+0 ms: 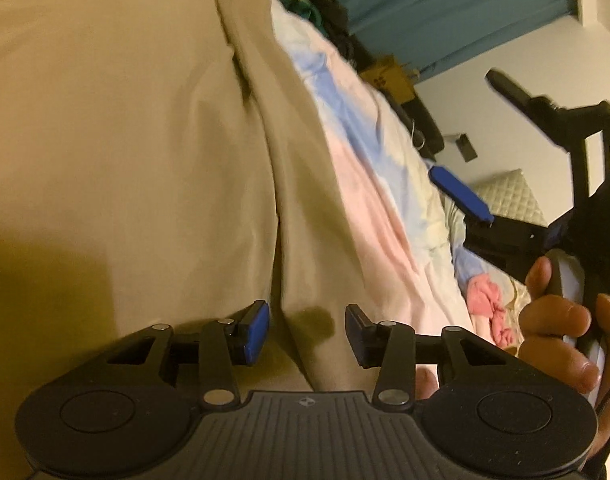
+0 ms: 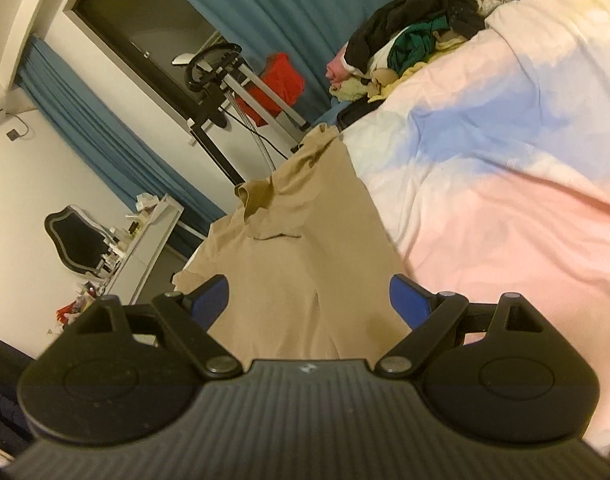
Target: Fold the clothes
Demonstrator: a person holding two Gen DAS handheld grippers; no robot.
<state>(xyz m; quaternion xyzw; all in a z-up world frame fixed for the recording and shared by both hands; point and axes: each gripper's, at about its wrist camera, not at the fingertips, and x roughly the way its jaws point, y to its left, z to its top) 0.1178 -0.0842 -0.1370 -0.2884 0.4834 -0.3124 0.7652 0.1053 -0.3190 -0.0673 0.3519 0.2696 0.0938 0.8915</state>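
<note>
Tan shirt (image 2: 305, 264) lies spread, unfolded, on the bed (image 2: 505, 208); left gripper (image 1: 307, 334) and right gripper (image 2: 309, 304), jaws open, grip nothing.

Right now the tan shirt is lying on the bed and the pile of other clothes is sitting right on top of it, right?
Not quite. The tan shirt does lie on the bed, but the pile of other clothes is not on top of it. The pile sits apart, farther along the bed near the teal curtain. The right wrist view shows this.
</note>
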